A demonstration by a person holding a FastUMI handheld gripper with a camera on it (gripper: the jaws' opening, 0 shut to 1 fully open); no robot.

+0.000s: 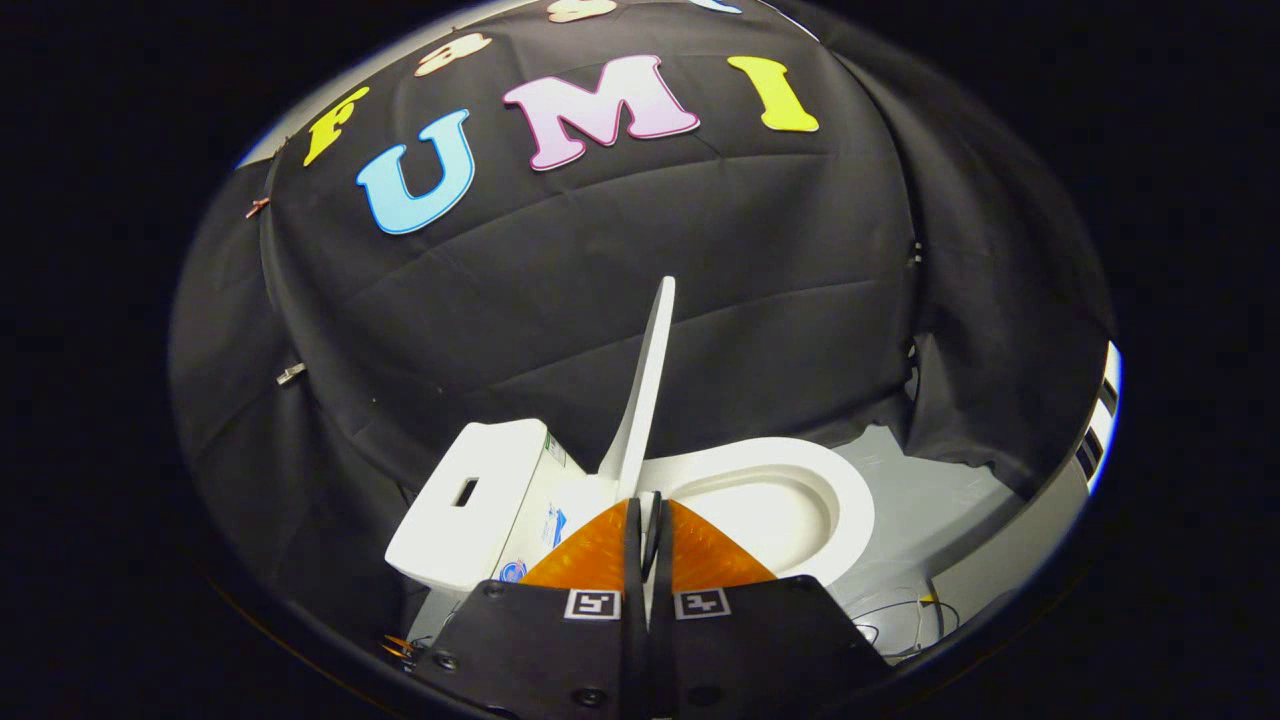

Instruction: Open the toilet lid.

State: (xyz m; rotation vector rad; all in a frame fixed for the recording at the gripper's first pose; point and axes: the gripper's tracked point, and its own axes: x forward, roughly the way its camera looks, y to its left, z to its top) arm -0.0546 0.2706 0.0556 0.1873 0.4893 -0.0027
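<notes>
Gripper view: gripper (648,508) sits low and near, orange fingers (590,555) pressed almost together, only a thin dark slit between them. The lower edge of the toilet lid (645,390) drops into that slit, so the fingers look clenched on the lid, one pad on each face. Lid is white, seen edge-on, raised close to upright with a slight lean to the right at the top, rising from the fingertips toward the far booth wall (560,290). Toilet seat (850,505) lies uncovered just right of the lid and beyond the right finger, white oval ring with the bowl (770,520) hollow inside it. Toilet tank (465,500) is left of the lid, white box with a small dark slot on top, blue-printed stickers on its side facing the fingers. Grey floor (930,530) to the right of the toilet, thin cables (900,615) lying on it near the right finger. Black cloth hangs behind and around everything.
</notes>
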